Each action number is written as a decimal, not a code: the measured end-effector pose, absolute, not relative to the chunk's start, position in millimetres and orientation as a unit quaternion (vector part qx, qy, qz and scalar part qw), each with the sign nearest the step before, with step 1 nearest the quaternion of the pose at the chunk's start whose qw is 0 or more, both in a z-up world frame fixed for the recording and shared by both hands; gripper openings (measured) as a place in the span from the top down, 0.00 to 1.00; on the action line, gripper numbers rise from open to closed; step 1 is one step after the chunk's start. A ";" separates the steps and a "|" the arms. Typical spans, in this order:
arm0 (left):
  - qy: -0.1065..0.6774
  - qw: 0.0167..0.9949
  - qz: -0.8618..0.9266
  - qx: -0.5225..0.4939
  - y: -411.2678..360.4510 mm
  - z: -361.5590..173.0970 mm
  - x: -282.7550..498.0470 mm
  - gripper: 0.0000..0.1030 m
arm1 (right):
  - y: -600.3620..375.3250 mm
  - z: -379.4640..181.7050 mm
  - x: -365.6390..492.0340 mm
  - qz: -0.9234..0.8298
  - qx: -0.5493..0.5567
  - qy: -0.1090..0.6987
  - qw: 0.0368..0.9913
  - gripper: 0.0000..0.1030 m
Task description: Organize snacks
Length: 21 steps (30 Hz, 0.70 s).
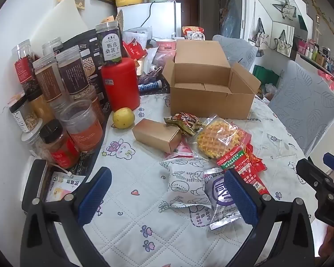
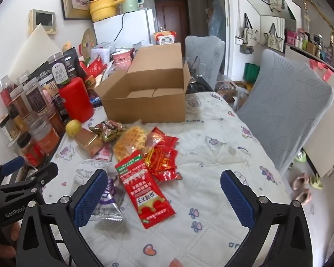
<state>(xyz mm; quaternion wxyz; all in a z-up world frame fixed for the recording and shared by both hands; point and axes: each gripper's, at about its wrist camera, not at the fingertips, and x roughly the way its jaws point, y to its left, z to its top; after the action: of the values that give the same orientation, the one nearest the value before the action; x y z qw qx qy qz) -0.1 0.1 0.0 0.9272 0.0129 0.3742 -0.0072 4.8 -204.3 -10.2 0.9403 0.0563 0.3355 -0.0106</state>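
Left gripper (image 1: 167, 198): jaws spread wide, holding nothing, poised low over a white bread-print packet (image 1: 184, 187) and a silver-purple pouch (image 1: 222, 202).
Right gripper (image 2: 162, 198): likewise released, above a red sauce sachet (image 2: 144, 191); "GenRobot" reads on the neighbouring tool.
Snacks: heaped on the quilted tablecloth (image 2: 211, 155), waffle bag (image 1: 220, 138) just before the open cardboard box (image 1: 211, 89).
Labels: packet stamped "20251124"; jar (image 1: 110, 42) reads "甄选 桑葚干".

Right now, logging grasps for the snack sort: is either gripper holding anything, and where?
Nothing is held. The left gripper and right gripper both stand open above the snack packets, touching none.
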 end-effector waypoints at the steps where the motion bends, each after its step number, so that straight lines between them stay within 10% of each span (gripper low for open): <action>1: 0.374 0.927 -0.009 0.013 0.0 -0.1 -0.1 0.00 | -204.2 -10.3 5.0 -0.011 0.057 0.335 0.941 0.00; 21: 0.375 0.927 -0.033 0.005 3.8 -1.5 3.5 0.00 | -204.0 -13.5 5.6 -0.019 0.059 0.341 0.938 0.00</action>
<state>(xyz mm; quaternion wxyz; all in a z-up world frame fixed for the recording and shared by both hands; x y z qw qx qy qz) 3.5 3.8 -1.5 0.9266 0.0045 0.3745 -0.0327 5.6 -204.1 -13.5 0.9378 0.0594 0.3414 -0.0191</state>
